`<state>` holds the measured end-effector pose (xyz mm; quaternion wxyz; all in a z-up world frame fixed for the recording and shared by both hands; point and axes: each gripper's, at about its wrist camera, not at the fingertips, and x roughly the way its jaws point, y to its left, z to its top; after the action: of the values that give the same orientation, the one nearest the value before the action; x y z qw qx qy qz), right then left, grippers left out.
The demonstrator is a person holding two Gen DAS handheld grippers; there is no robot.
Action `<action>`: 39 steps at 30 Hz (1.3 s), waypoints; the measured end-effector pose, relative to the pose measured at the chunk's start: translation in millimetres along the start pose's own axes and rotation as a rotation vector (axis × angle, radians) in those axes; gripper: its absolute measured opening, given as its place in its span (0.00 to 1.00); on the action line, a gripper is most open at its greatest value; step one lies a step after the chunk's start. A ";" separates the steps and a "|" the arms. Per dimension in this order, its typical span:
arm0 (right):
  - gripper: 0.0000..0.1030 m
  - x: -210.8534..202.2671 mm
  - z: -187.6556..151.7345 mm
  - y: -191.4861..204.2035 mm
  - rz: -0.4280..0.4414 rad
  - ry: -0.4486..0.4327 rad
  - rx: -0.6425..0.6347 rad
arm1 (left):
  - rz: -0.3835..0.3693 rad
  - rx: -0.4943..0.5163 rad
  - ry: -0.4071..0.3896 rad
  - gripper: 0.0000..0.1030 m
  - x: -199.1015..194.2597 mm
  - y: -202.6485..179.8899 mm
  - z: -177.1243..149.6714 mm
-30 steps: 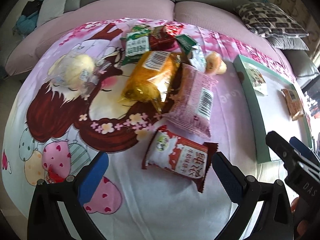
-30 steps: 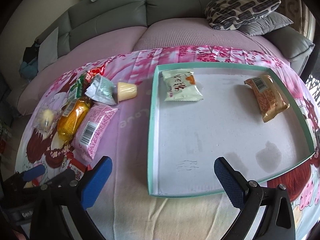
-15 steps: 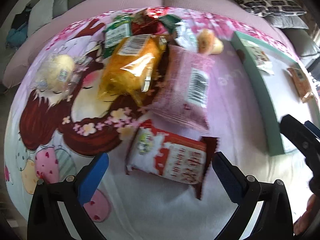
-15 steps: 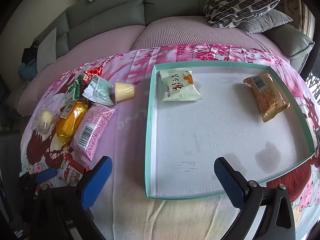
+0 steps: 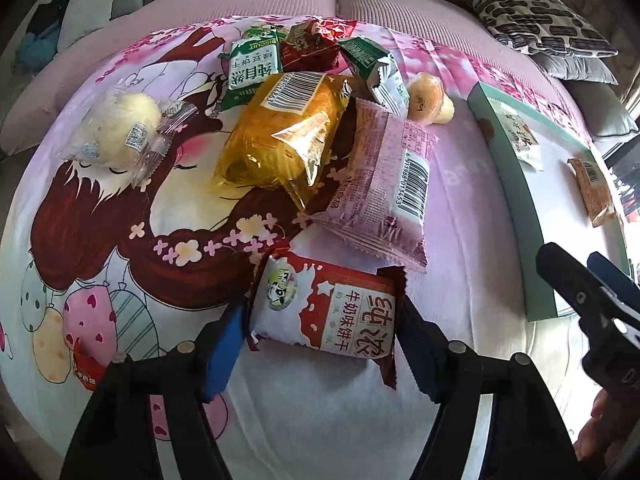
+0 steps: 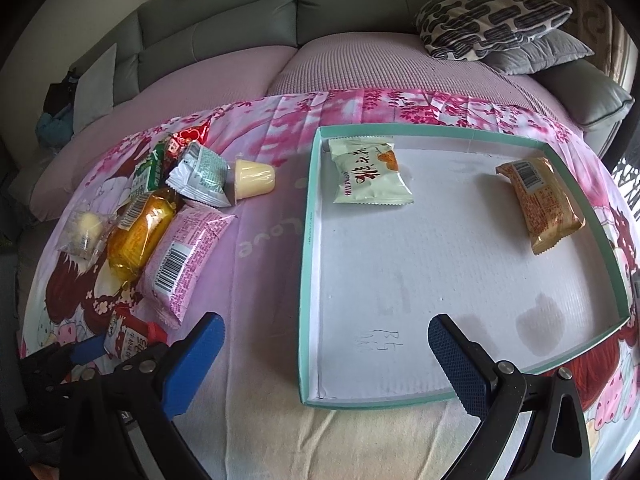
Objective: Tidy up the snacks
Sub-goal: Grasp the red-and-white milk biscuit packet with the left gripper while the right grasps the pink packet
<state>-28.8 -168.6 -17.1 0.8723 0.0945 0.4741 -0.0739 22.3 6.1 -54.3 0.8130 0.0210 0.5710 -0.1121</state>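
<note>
A red-and-white biscuit packet [image 5: 328,312] lies on the patterned cloth between my left gripper's [image 5: 320,344] blue pads, which press its two ends. It also shows in the right wrist view [image 6: 128,334]. Beyond it lie a pink packet [image 5: 384,184], a yellow packet [image 5: 280,136], a clear-wrapped white bun [image 5: 120,128], green packets [image 5: 250,66] and a jelly cup [image 5: 428,98]. My right gripper [image 6: 326,360] is open and empty over the near edge of the teal-rimmed tray [image 6: 306,240], which holds a pale green packet [image 6: 368,172] and an orange packet [image 6: 540,204].
The cloth covers a low surface in front of a grey sofa [image 6: 240,24] with a patterned cushion [image 6: 488,16] on a grey one. The right gripper shows at the right edge of the left wrist view [image 5: 592,304]. A stain marks the tray floor [image 6: 540,324].
My left gripper has moved forward over the red-and-white packet and closed its pads onto the packet's ends. The right gripper has stayed open over the tray's near edge.
</note>
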 end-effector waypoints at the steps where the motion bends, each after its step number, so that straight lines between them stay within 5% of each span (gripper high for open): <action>1: 1.00 -0.2 0.1 1.2 -0.001 -0.002 -0.005 | -0.009 -0.006 -0.001 0.71 0.5 2.2 0.1; 9: 1.00 -4.8 8.8 22.1 0.031 -0.083 -0.058 | -0.019 -0.082 -0.024 0.70 -5.2 29.7 4.5; 22: 0.97 10.3 15.0 66.9 0.151 -0.104 -0.100 | 0.089 -0.345 -0.139 0.70 -30.6 109.5 4.3; 26: 0.85 20.5 15.7 82.0 0.154 -0.080 -0.129 | 0.111 -0.360 -0.157 0.70 -32.2 112.5 8.0; 39: 0.83 65.0 24.9 113.7 0.137 -0.001 -0.171 | 0.097 -0.348 -0.160 0.70 -30.6 112.6 9.7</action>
<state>51.4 -66.6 -47.7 0.8804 0.0519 0.4706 0.0268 44.6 119.1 -33.0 0.8516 -0.1011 0.5137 0.0264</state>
